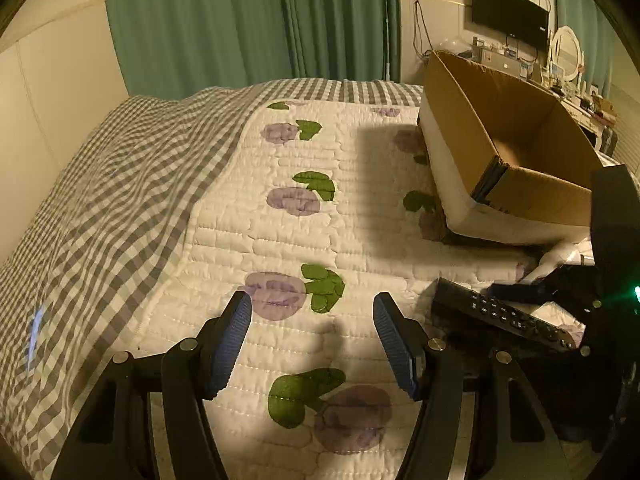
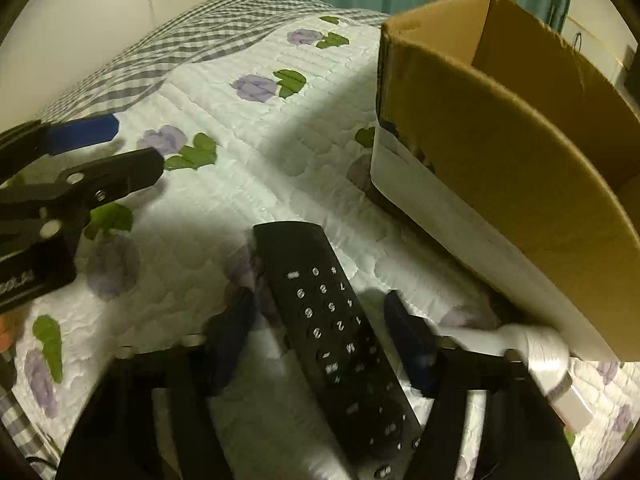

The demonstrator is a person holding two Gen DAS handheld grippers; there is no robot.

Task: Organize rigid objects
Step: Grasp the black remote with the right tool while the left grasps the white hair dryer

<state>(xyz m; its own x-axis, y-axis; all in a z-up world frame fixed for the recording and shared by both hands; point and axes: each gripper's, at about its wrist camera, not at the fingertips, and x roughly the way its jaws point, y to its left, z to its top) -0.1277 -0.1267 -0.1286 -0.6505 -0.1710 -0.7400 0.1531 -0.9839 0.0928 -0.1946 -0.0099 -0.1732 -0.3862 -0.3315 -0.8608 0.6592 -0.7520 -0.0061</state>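
Remote [image 2: 336, 332] flat on the quilt [image 2: 248, 168] between the right gripper's [image 2: 324, 336] wide fingers, untouched, box [image 2: 500, 168] far right, left gripper [image 1: 312, 340] wide over quilt, left of remote.

Both the left gripper [image 1: 312, 336] and the right gripper [image 2: 320, 340] have matte black linkage arms, silver screw heads behind the jaws, and ribbed blue pads [image 1: 230, 344].

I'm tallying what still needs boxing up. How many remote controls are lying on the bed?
1. The black remote control lies on the quilt between the right gripper's open fingers, beside the cardboard box. Others could be hidden behind the box.
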